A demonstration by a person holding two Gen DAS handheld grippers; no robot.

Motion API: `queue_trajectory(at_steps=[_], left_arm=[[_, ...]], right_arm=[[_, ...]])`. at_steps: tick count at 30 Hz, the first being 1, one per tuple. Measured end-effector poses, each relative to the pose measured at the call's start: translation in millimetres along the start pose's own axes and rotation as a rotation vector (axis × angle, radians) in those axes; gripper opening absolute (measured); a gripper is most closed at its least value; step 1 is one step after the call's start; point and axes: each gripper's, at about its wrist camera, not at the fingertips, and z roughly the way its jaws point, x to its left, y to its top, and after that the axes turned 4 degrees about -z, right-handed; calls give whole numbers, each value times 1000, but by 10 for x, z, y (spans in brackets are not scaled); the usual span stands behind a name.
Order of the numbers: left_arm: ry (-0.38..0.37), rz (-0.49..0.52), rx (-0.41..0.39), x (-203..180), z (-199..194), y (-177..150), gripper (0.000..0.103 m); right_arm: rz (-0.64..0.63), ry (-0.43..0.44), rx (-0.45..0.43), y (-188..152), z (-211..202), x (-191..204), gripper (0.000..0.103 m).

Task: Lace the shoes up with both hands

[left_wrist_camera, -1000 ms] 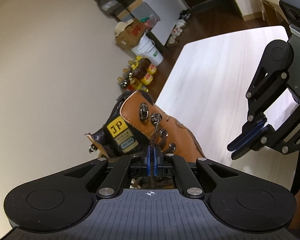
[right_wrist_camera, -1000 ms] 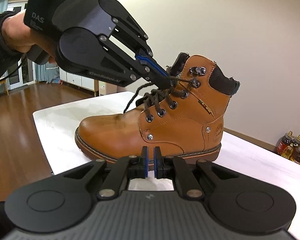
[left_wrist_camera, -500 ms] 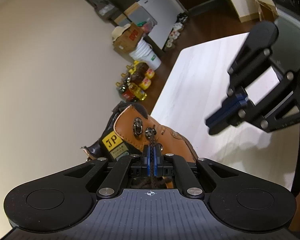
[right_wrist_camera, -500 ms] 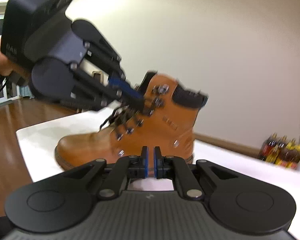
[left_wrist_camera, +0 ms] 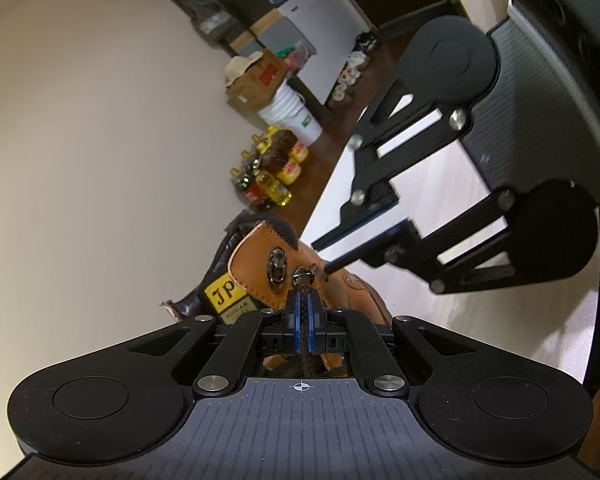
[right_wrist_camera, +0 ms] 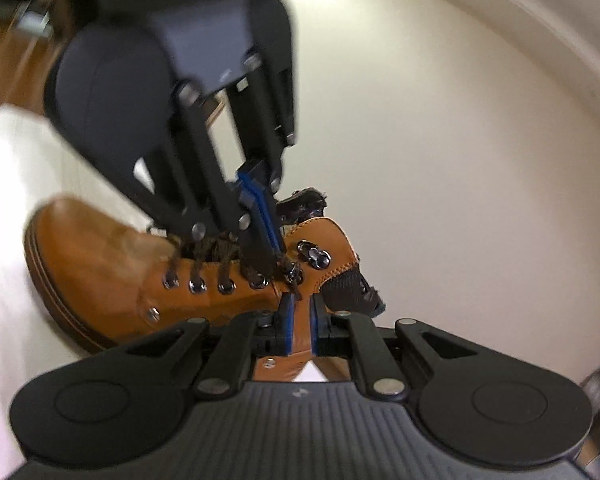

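White tabletop [left_wrist_camera: 440, 200] is carrying a tan leather lace-up boot [right_wrist_camera: 112, 264], its lower round eyelets already threaded with dark brown lace [left_wrist_camera: 302, 294] while the top metal hooks [right_wrist_camera: 315, 255] are waiting bare. Above the boot's tongue, the left gripper [left_wrist_camera: 302, 312] is pinching that lace tight. Beside the hooks, the right gripper [right_wrist_camera: 300, 322] is opening, nothing gripped between its jaws.

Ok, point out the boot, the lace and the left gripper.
boot [right_wrist_camera: 100, 264]: right wrist view, toe leather.
lace [left_wrist_camera: 303, 289]: left wrist view, strand above pads.
left gripper [left_wrist_camera: 303, 316]: left wrist view, between fingertips.
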Motion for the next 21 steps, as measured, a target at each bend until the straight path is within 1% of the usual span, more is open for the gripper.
queue_trajectory(at_steps=[5, 9, 11, 13, 15, 16, 17, 20, 21], left_arm=[[0, -2, -6, 14, -20, -30, 4], [2, -6, -13, 33, -36, -45, 4], [-1, -13, -18, 41, -43, -58, 4], [-10, -32, -25, 59, -55, -73, 6], [-40, -91, -42, 119, -125, -132, 8], [-51, -112, -47, 146, -154, -156, 8], [-61, -154, -59, 205, -230, -238, 8], [-41, -247, -37, 370, -345, -516, 8], [-23, -265, -11, 421, -346, -632, 8]], right_arm=[[-100, -21, -11, 32, 49, 79, 9], [-131, -32, -15, 35, 63, 110, 9], [-129, -27, -15, 35, 57, 107, 3], [-74, -6, -7, 39, 46, 54, 3], [-29, 2, 4, 34, 30, 17, 2], [-6, -1, 25, 16, 19, 6, 2], [15, -6, 45, -13, 10, 0, 2], [125, 3, 136, -184, -57, -22, 2], [144, 13, 155, -222, -80, -9, 2]])
